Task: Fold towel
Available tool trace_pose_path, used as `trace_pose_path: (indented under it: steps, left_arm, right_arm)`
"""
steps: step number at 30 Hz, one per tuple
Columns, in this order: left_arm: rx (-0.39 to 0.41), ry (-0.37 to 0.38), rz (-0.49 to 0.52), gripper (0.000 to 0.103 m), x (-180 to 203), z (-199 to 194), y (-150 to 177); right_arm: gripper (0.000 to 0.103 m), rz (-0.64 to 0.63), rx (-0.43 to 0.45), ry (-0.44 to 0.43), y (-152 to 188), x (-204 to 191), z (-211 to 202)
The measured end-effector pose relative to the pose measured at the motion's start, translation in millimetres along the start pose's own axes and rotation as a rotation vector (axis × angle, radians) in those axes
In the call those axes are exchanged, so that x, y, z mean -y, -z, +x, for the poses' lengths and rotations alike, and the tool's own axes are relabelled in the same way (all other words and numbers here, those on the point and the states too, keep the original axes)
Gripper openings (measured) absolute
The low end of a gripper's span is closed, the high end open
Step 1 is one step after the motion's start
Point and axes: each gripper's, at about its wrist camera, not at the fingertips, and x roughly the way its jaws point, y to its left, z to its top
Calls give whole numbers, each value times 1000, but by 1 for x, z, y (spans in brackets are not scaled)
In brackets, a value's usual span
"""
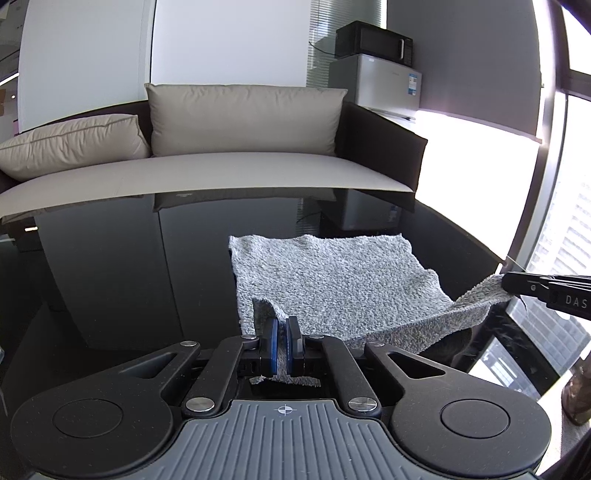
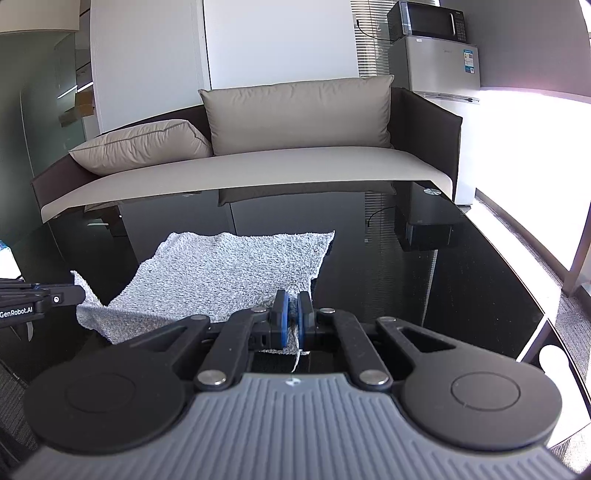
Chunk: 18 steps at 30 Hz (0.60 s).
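Observation:
A grey fluffy towel (image 1: 332,277) lies on a glossy black table (image 1: 129,277), its far edge flat and its near edge lifted. My left gripper (image 1: 282,326) is shut on the towel's near left corner. My right gripper (image 2: 293,301) is shut on the near right corner of the towel (image 2: 236,266). The right gripper also shows at the right edge of the left wrist view (image 1: 504,282), holding that corner up. The left gripper shows at the left edge of the right wrist view (image 2: 79,293), pinching its corner.
A beige sofa (image 1: 221,173) with two cushions stands just behind the table's far edge. A small fridge (image 2: 436,70) with a microwave (image 2: 424,20) on top stands at the back right. Bright windows are to the right. The table's right edge (image 2: 535,288) is close.

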Motion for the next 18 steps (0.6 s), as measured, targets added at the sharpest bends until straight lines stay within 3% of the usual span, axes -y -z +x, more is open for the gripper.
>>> trace_pose_path:
  steps: [18]
  left_arm:
    - [-4, 17, -34, 1, -13, 25, -12]
  right_arm:
    - [5, -5, 36, 3, -16, 1, 25]
